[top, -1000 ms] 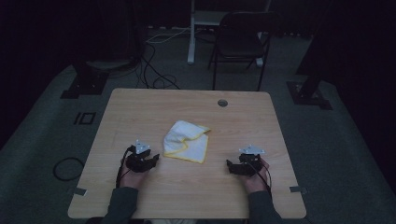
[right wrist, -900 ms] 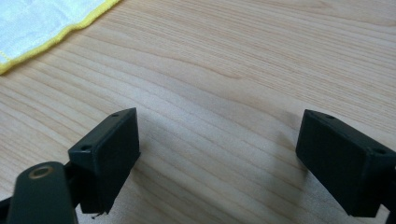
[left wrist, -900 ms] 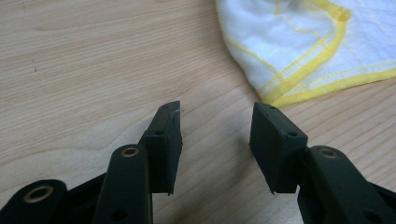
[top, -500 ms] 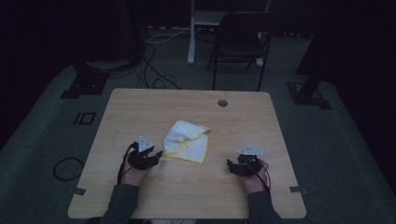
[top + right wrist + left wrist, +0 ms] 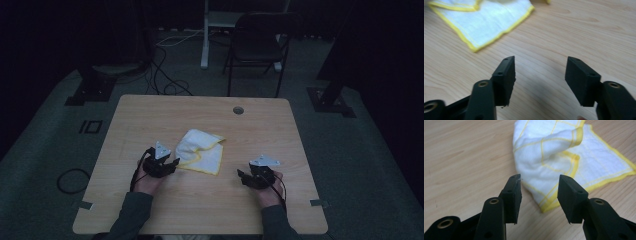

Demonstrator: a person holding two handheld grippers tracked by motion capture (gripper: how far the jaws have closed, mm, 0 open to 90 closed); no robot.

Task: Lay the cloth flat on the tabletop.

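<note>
A white cloth with yellow edging (image 5: 200,151) lies crumpled and partly folded near the middle of the wooden table (image 5: 150,115). My left gripper (image 5: 170,162) rests just left of the cloth, open, its jaws pointing at the near folded corner of the cloth (image 5: 549,170); nothing is between them (image 5: 539,195). My right gripper (image 5: 243,176) sits on the table to the right of the cloth, open and holding nothing (image 5: 539,80). A flat corner of the cloth (image 5: 486,22) lies ahead of it to the left.
A round cable hole (image 5: 238,110) sits near the table's far edge. Beyond the table stand a dark folding chair (image 5: 260,45), a white post (image 5: 205,35) and floor cables (image 5: 165,80). A cable loop (image 5: 72,180) lies on the floor at left.
My left gripper has slid right, closer to the cloth's near edge. The right gripper has shifted slightly back and turned toward the cloth. The cloth has not moved.
</note>
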